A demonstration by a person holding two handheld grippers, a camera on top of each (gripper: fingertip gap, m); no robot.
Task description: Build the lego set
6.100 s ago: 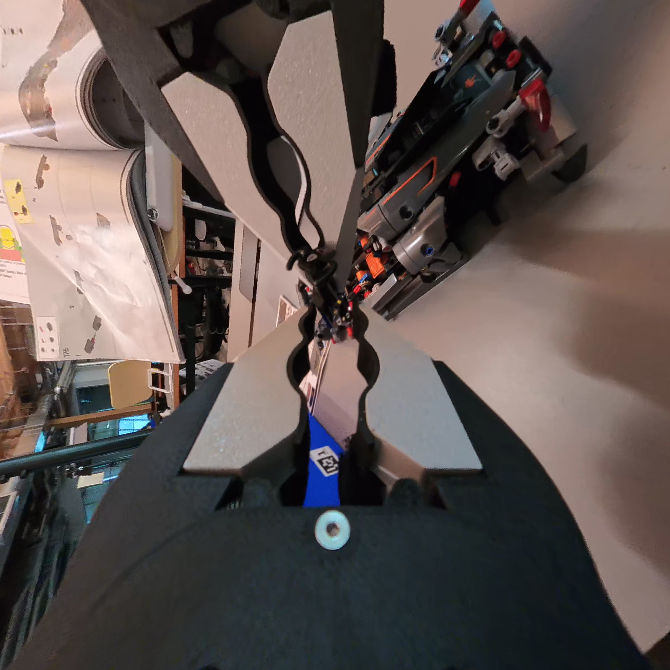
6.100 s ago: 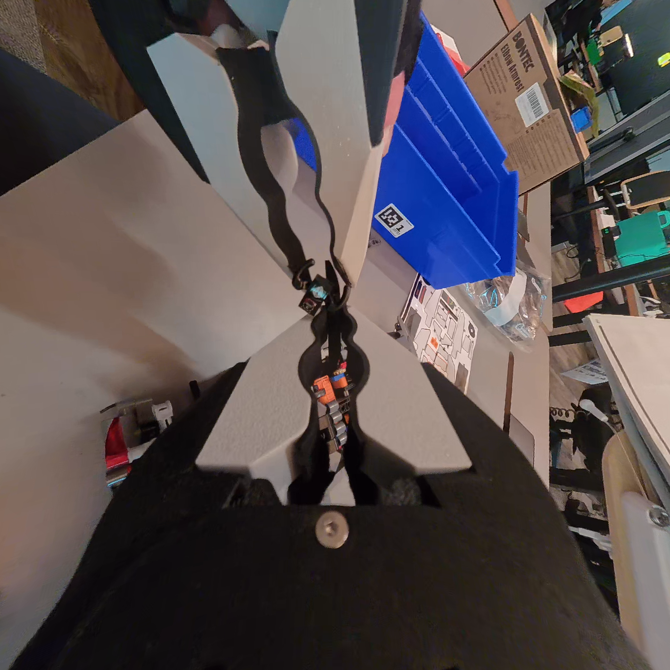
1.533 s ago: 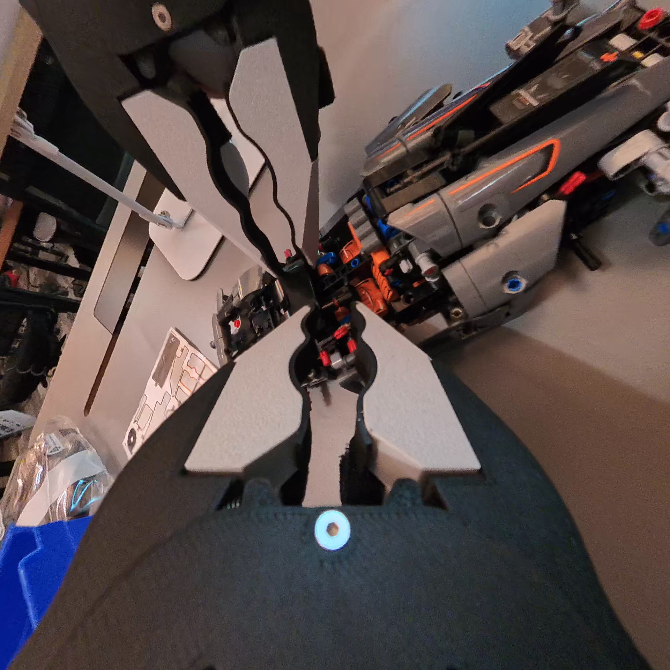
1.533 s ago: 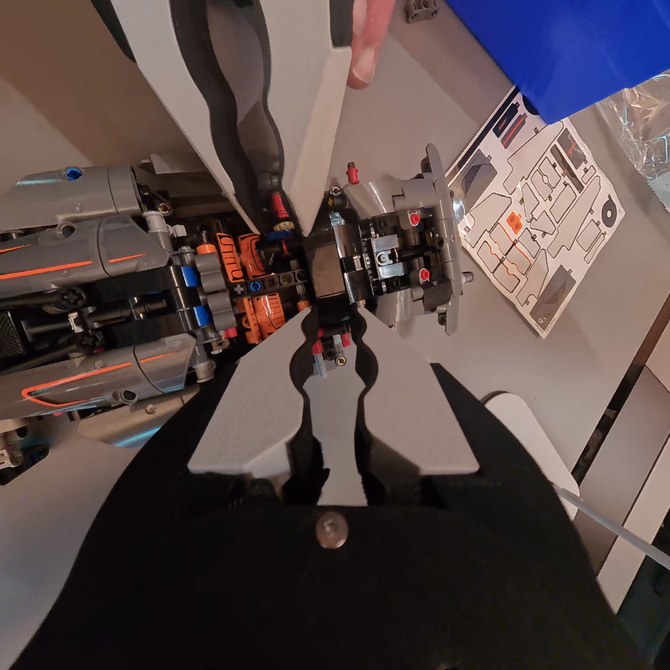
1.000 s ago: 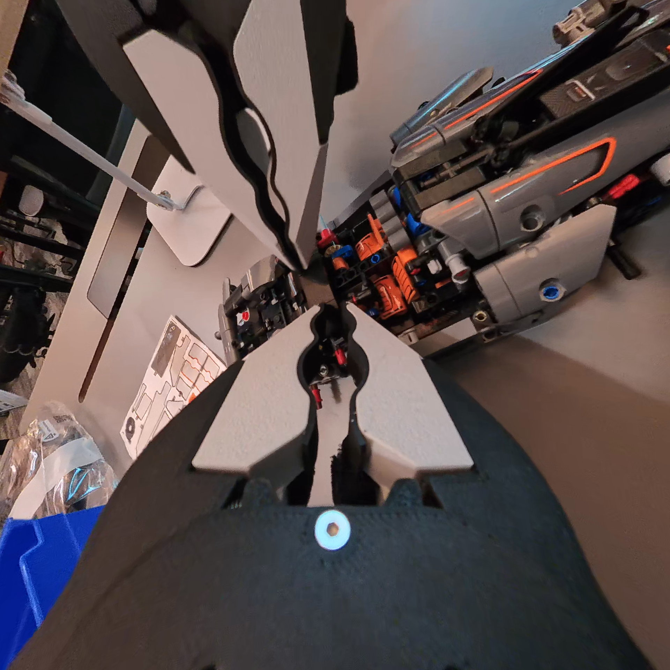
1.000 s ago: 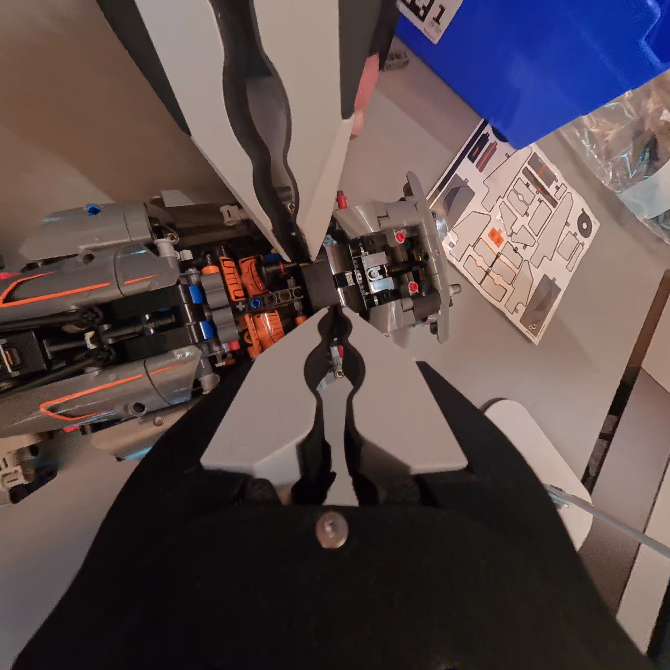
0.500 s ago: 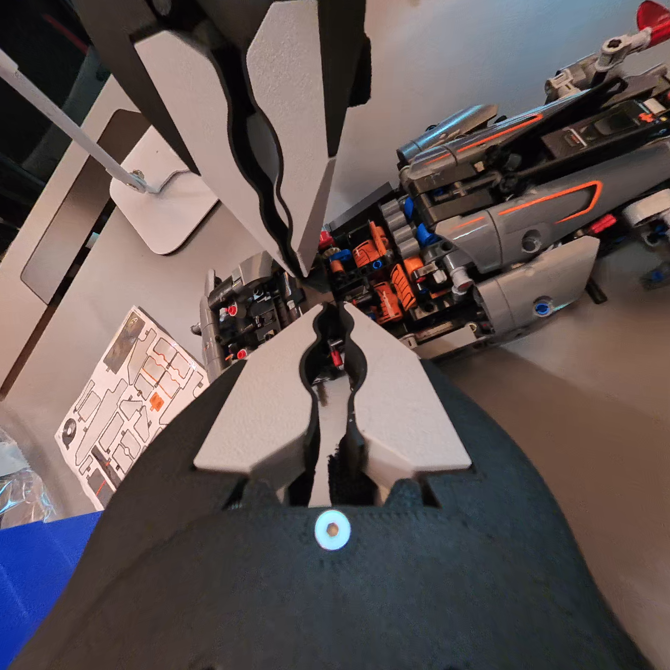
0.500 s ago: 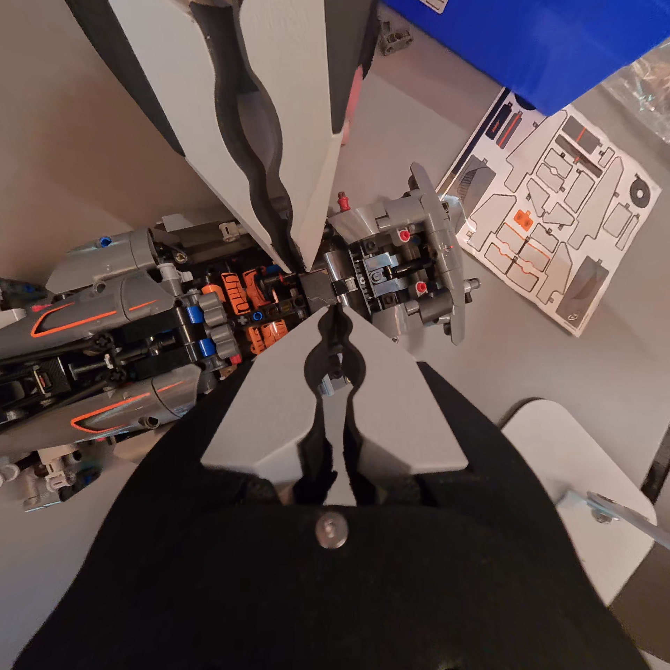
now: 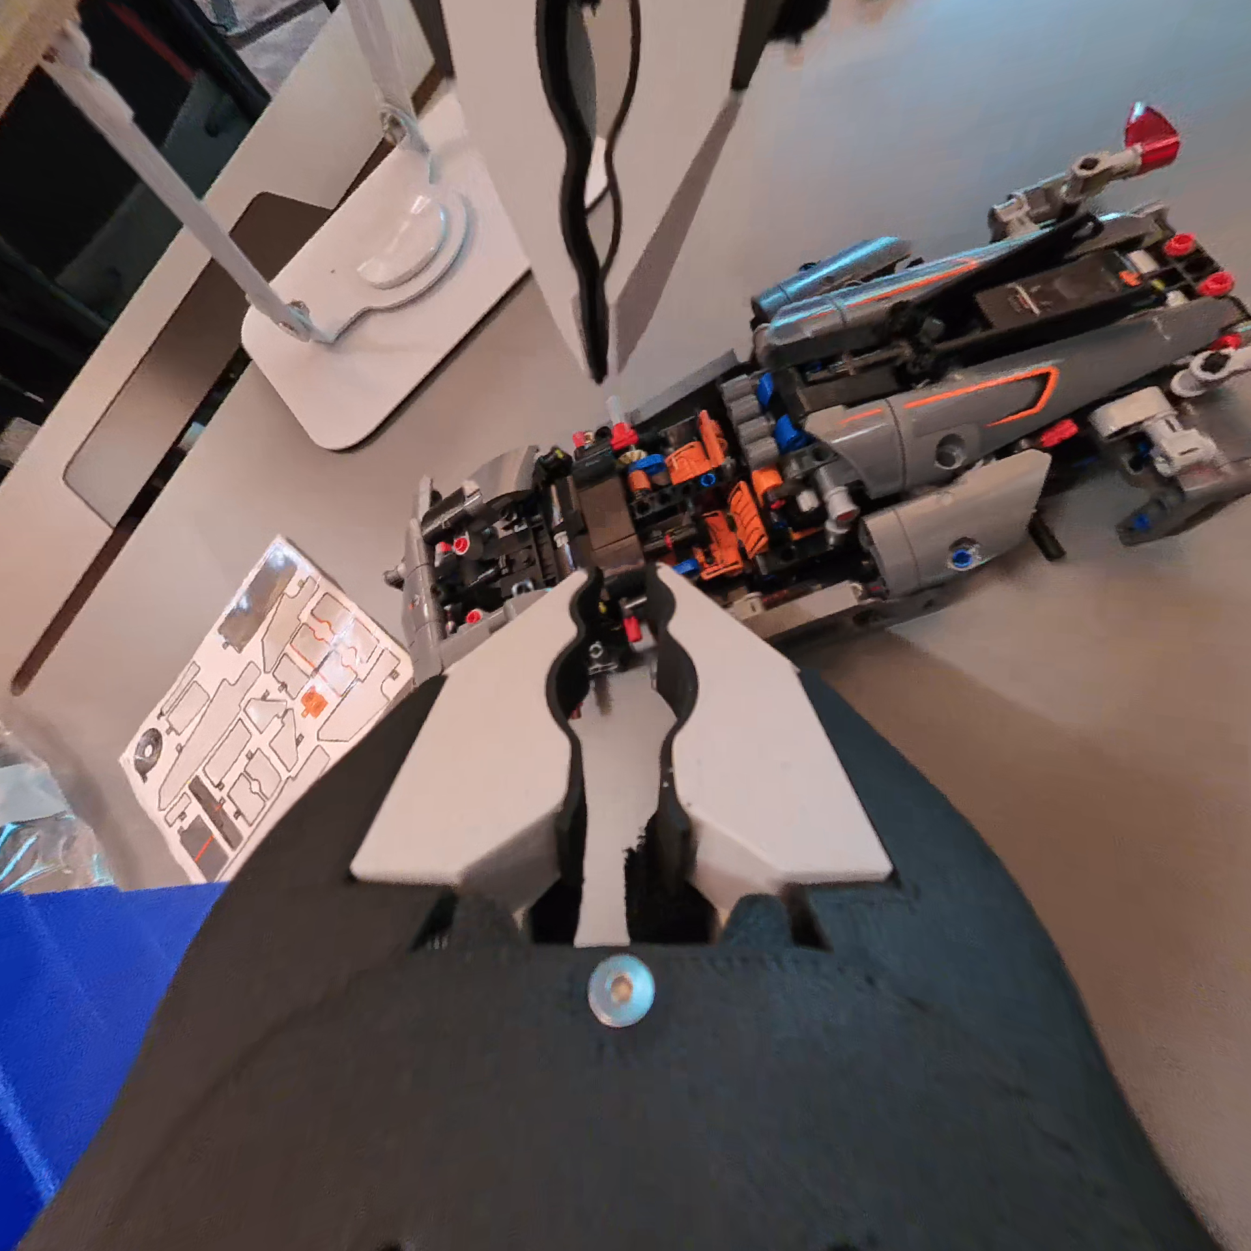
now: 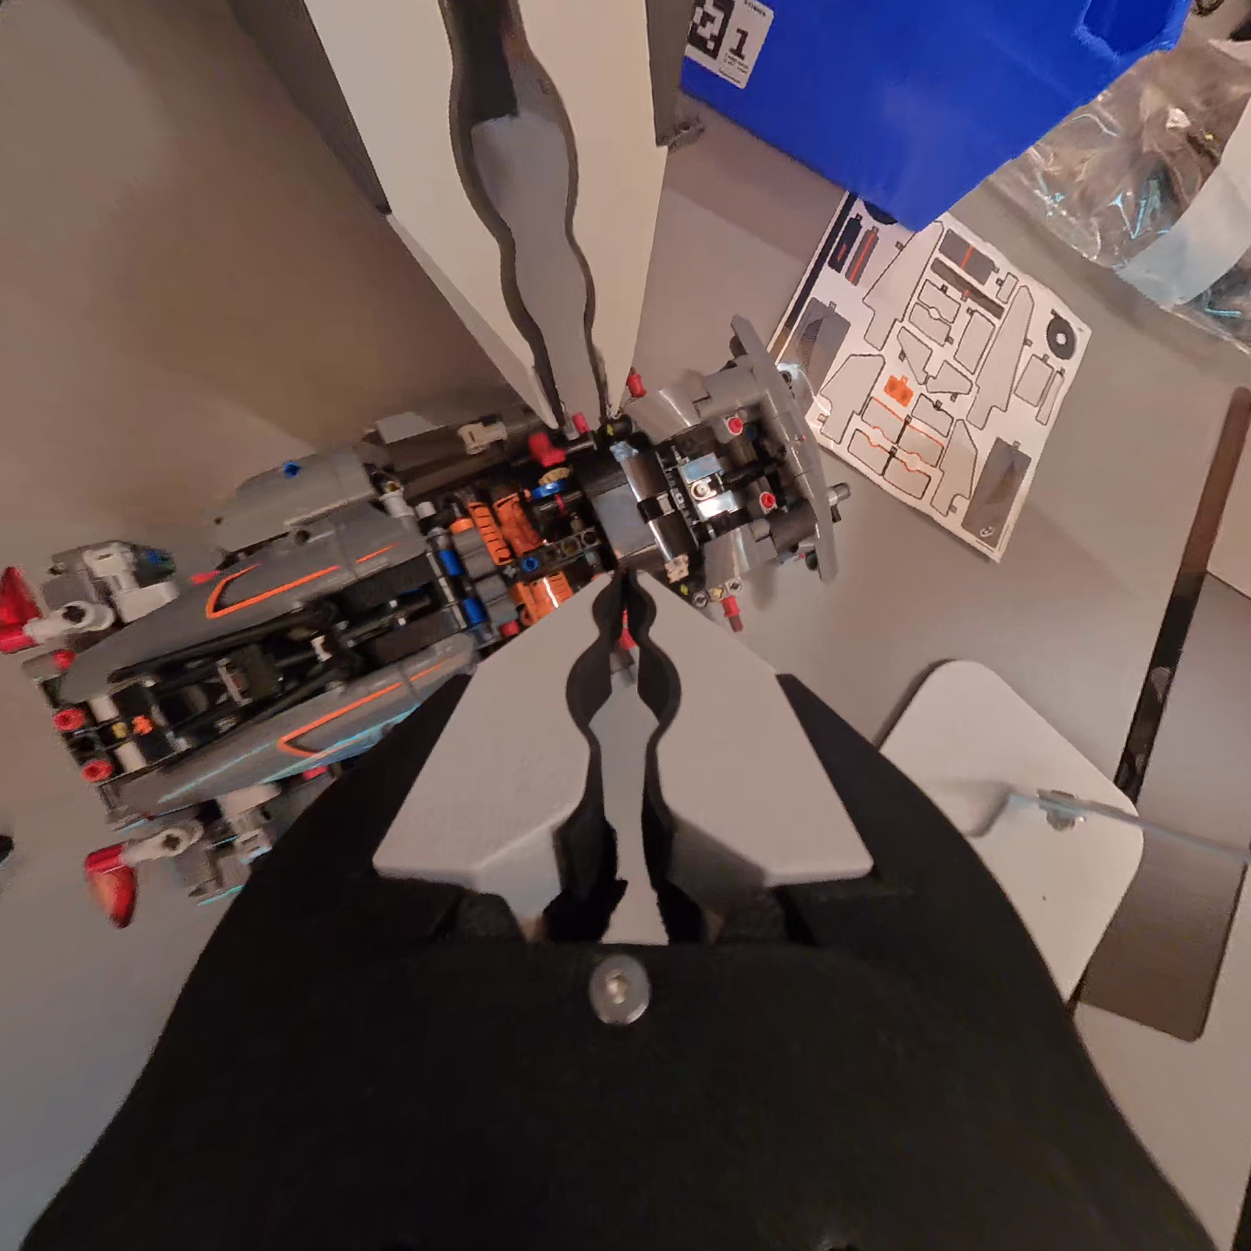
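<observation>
In the left wrist view, a blue bin and a sticker sheet lie left on the grey surface, and the left claw, its fingers slightly apart and gripping nothing, hovers just before the model, which stretches away to the right. In the right wrist view the model runs from the left edge to the centre, the right claw, tips nearly together and empty, sits just off its near side by the orange parts, and the left claw comes down on its far side; the sheet and bin lie to the right.
</observation>
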